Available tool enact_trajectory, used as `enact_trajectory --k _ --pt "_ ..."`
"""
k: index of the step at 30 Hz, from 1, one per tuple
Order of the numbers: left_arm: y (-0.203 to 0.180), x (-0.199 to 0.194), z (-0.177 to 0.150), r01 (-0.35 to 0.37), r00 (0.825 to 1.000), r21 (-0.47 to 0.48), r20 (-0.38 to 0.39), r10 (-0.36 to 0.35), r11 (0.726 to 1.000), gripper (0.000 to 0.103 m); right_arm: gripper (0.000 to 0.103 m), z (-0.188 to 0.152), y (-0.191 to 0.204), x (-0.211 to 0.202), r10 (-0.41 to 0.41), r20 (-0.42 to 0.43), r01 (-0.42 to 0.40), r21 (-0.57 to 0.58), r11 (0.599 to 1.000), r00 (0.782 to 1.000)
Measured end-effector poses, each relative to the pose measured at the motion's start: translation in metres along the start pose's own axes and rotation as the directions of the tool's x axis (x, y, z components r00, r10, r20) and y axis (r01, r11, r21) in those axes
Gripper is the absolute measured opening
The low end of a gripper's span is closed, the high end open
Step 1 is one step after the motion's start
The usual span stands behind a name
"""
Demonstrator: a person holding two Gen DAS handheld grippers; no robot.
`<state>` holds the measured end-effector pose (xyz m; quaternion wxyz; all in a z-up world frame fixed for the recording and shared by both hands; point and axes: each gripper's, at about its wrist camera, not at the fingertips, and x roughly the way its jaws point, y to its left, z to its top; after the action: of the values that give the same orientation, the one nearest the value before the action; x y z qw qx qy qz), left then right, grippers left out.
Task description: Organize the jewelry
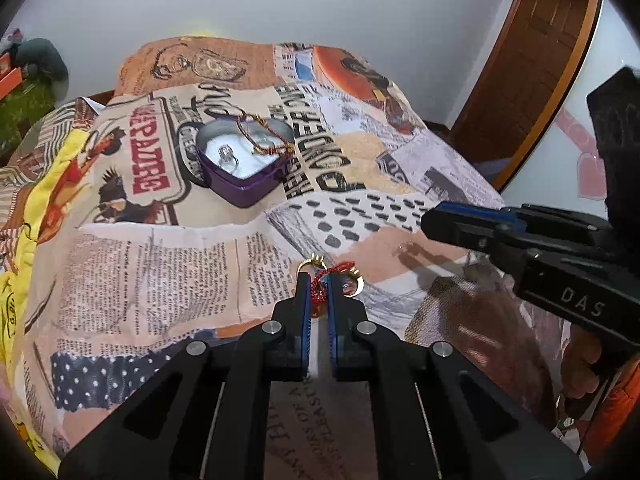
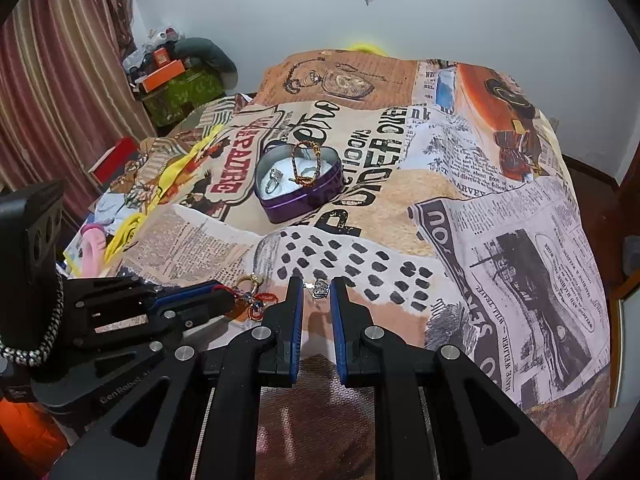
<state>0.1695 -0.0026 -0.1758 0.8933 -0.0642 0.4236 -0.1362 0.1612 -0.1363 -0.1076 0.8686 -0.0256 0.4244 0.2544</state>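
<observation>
Both tongs pinching jewelry off the bed, tin waiting at twelve o'clock.

The left tongs (image 1: 319,280) are clamped on a red thread bracelet (image 1: 329,276) with gold rings at its ends, low on the printed bedspread (image 1: 160,264). The right tongs (image 2: 316,286) stand nearly closed with a small silver ring (image 2: 320,289) between their tips. The pickup step looks done on both sides; next, I judge, each piece must be lifted clear and carried up to the purple heart tin (image 1: 244,168) without the thread snagging. Only the right view shows the ring between the pads; the left view shows the right tongs from the side at three o'clock, tips closed, ring hidden. The tin already holds a silver ring (image 2: 274,179) and a braided bracelet (image 2: 306,164).
</observation>
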Motion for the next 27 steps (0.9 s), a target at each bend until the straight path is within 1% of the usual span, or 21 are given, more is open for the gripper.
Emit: enact_trajectory --k 14,27 --pt "-0.004 -0.042 0.027 -0.032 0.993 0.016 0.111 0.030 0.999 0.006 0.012 0.010 0.005 -0.017 0.006 0.051 -0.006 0.007 1.000 0.999" --pt "0.012 -0.054 0.056 -0.061 0.981 -0.002 0.187 0.060 0.998 0.006 0.012 0.038 0.012 -0.023 0.021 0.121 -0.022 0.004 1.000 0.992"
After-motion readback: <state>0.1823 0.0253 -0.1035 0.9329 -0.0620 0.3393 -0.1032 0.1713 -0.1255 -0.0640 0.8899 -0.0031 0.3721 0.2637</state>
